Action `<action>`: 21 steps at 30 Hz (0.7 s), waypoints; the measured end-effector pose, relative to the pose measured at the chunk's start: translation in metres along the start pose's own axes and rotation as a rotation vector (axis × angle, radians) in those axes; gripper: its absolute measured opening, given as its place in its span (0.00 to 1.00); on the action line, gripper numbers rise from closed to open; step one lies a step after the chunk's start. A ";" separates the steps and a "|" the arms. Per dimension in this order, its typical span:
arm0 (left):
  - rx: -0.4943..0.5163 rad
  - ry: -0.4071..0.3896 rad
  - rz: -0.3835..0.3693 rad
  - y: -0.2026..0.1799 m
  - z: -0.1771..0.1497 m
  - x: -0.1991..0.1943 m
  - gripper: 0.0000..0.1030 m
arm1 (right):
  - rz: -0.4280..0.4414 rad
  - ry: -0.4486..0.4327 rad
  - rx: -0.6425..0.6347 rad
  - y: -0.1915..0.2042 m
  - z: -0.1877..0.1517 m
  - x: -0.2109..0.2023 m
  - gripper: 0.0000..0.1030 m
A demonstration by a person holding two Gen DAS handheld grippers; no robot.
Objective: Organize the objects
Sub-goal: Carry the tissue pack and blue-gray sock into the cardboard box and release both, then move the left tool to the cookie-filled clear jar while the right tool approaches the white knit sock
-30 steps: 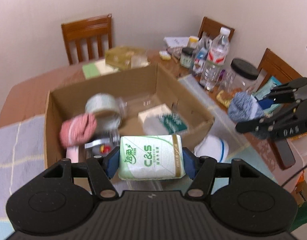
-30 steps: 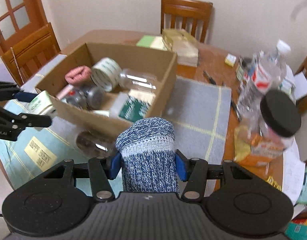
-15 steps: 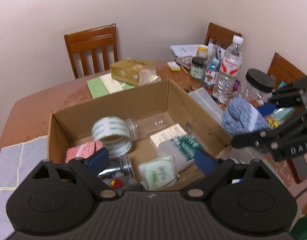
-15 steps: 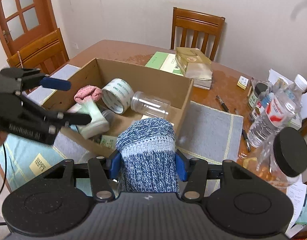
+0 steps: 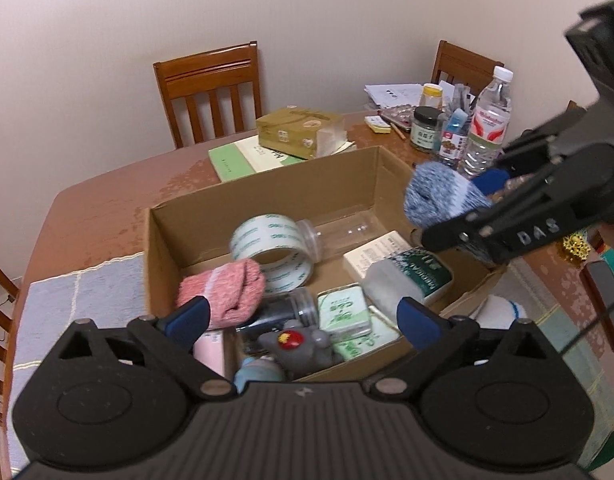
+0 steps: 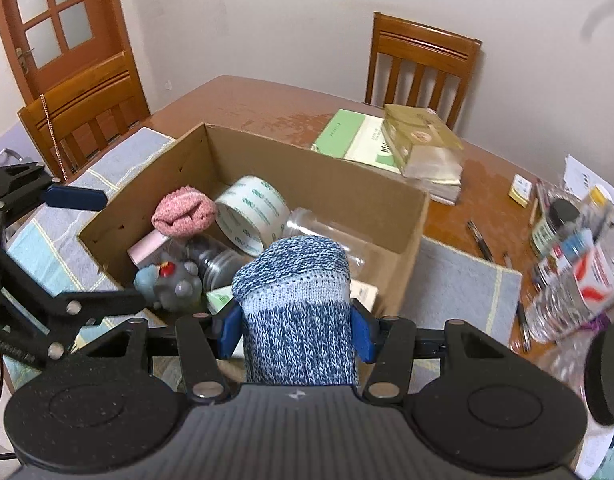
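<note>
An open cardboard box (image 5: 267, 184) on the table holds a tape roll (image 5: 267, 248), a pink sock roll (image 5: 227, 292), a clear jar (image 5: 339, 236), a grey toy (image 5: 299, 344) and a green tissue pack (image 5: 343, 312). My left gripper (image 5: 303, 318) hovers over the box's near end, its jaws opening wide with nothing gripped between them. My right gripper (image 6: 297, 330) is shut on a blue knitted sock roll (image 6: 295, 300) and holds it above the box's right side (image 6: 411, 232). From the left wrist view the blue sock roll (image 5: 439, 196) hangs over the box's right rim.
Water bottles and small jars (image 5: 487, 120) crowd the table's right end. A gold tissue box (image 5: 299, 132) rests on a green book (image 5: 235, 160) behind the box. A white sock (image 5: 495, 312) lies on the mat at the right. Wooden chairs (image 5: 211, 88) ring the table.
My left gripper let go of the green tissue pack, which now lies in the box, and its jaws spread wide. My right gripper carried the blue sock roll over the box.
</note>
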State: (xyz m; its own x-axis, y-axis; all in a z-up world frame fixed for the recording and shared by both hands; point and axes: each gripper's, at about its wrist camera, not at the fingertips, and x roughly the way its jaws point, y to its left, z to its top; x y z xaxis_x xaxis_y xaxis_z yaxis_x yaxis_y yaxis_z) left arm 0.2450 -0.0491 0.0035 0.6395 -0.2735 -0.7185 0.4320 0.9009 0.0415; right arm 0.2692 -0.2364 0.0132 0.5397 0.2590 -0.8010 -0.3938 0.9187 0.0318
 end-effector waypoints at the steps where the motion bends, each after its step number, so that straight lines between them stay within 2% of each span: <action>1: 0.000 -0.001 0.001 0.002 -0.001 0.000 0.97 | 0.000 0.002 -0.003 0.001 0.003 0.003 0.57; 10: -0.007 -0.002 0.032 0.021 -0.003 0.001 0.97 | -0.020 0.004 -0.064 0.012 0.034 0.036 0.58; 11: -0.008 0.003 0.033 0.022 -0.004 0.002 0.97 | -0.023 -0.002 -0.074 0.014 0.036 0.039 0.63; 12: -0.009 0.006 0.034 0.024 -0.005 0.002 0.97 | -0.028 -0.010 -0.082 0.015 0.038 0.041 0.75; 13: -0.011 0.010 0.035 0.025 -0.006 0.001 0.97 | -0.036 -0.019 -0.085 0.016 0.039 0.043 0.82; 14: -0.013 0.014 0.037 0.026 -0.007 0.001 0.97 | -0.047 -0.029 -0.086 0.017 0.040 0.043 0.92; 15: -0.017 0.019 0.039 0.027 -0.008 0.001 0.97 | -0.051 -0.034 -0.089 0.019 0.040 0.044 0.97; 21: -0.041 0.035 0.050 0.027 -0.012 -0.007 0.97 | -0.062 -0.008 -0.077 0.024 0.037 0.037 1.00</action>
State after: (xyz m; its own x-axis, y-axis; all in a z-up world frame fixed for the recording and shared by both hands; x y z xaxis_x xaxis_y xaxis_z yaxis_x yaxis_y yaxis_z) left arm 0.2442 -0.0188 0.0010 0.6367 -0.2168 -0.7400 0.3733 0.9263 0.0499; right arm 0.3072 -0.1935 0.0063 0.5705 0.2048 -0.7954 -0.4151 0.9075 -0.0641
